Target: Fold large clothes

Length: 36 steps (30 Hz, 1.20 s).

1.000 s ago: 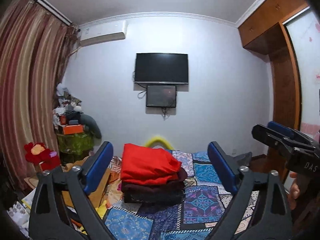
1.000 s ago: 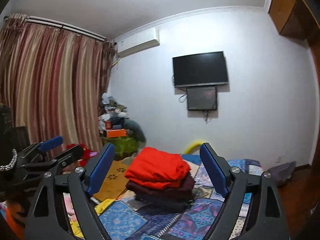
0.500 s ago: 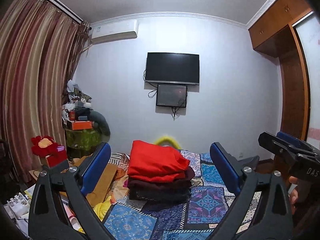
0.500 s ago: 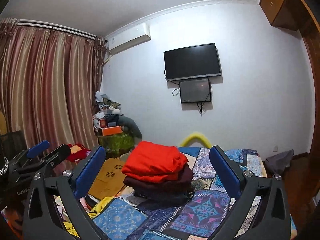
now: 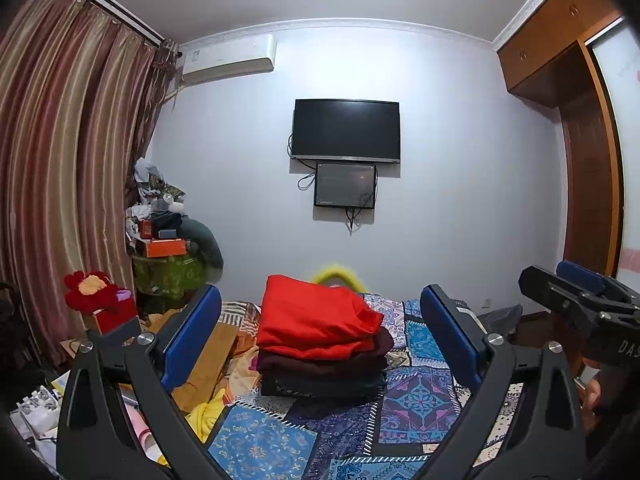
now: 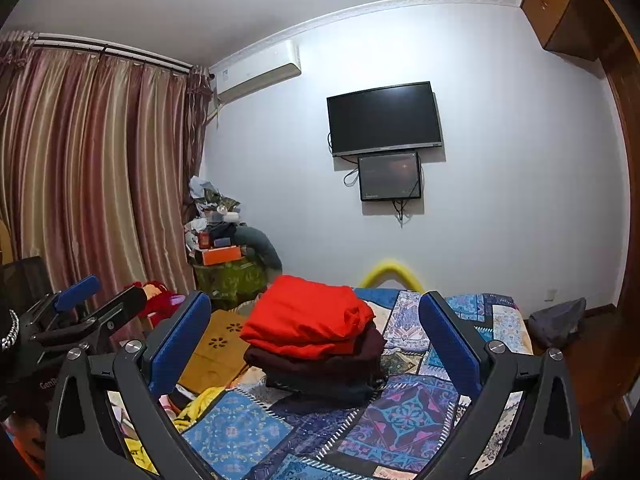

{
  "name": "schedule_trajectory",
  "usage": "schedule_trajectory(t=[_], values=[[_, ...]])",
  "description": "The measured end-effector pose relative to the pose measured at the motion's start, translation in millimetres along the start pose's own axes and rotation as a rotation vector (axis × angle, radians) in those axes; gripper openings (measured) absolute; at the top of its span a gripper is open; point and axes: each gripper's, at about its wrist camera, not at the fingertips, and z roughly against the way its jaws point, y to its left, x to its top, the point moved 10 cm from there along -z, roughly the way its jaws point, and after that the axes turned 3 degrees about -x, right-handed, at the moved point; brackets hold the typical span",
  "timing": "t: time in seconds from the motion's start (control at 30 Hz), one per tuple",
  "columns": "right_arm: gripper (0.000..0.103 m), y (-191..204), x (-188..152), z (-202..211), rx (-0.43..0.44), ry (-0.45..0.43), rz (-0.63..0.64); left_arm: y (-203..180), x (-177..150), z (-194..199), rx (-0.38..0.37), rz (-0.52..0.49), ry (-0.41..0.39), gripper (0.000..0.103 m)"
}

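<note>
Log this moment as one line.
left gripper: open, empty | right gripper: open, empty | folded stack: red garment on top, on bed quilt

Readable text is scarce. Left wrist view: white letters "DAS" on the black body of the right claw [image 5: 576,284] at the right edge (cut off by the frame, rest unreadable). Right wrist view: pale letters "Gen" on the black body of the left claw [image 6: 100,300] at lower left (the word runs on behind the near claw's arm). AC unit [image 6: 256,74] carries a small sticker at its left end, too small to read. TV [image 6: 384,118] has a tiny mark on its bottom bezel, illegible. Small screen [image 6: 390,181] shows a faint line of text at lower left, unreadable.
</note>
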Motion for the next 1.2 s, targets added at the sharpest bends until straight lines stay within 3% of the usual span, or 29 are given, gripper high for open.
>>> schedule_trajectory(t=[1.2], values=[[0.103, -6.5, -1.4, 1.6, -0.039, 0.03, -0.013, -5.3, -11.5, -14.2, -0.065, 0.023, 0.049, 0.1]])
